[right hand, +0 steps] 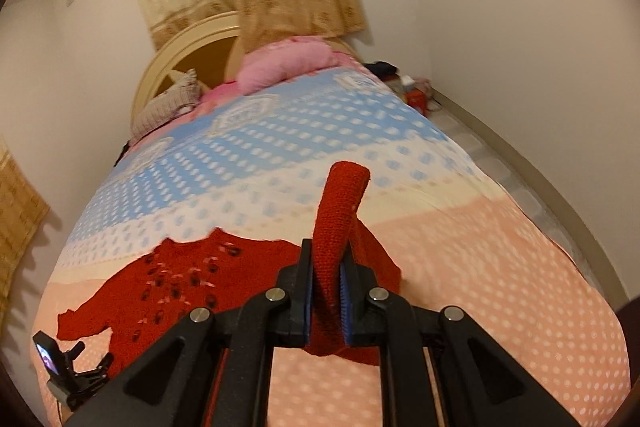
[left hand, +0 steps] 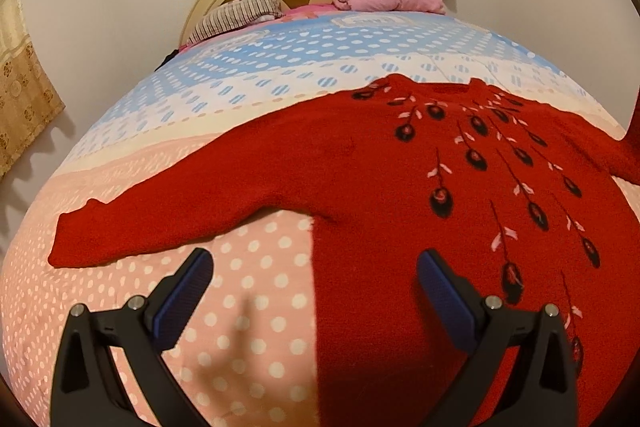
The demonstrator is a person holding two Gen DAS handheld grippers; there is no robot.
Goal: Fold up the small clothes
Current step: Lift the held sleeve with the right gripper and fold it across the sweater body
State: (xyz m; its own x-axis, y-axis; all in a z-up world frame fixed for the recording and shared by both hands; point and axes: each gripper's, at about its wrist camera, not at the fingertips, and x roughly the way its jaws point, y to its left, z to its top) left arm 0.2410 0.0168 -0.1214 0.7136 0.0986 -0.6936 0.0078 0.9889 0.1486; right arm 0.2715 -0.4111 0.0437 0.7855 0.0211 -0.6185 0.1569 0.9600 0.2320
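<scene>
A red sweater (left hand: 460, 187) with dark embroidered sprigs lies face-up across the pink half of a dotted bedspread (left hand: 248, 291), its long axis running sleeve to sleeve. One sleeve (right hand: 340, 211) stands lifted off the bedspread — pinched between the closed pads of the right gripper (right hand: 326, 291), nearer the body of the sweater. The left gripper (left hand: 316, 291) hovers open and empty above the hem edge, the other sleeve (left hand: 160, 223) flat beyond it. No containers visible.
</scene>
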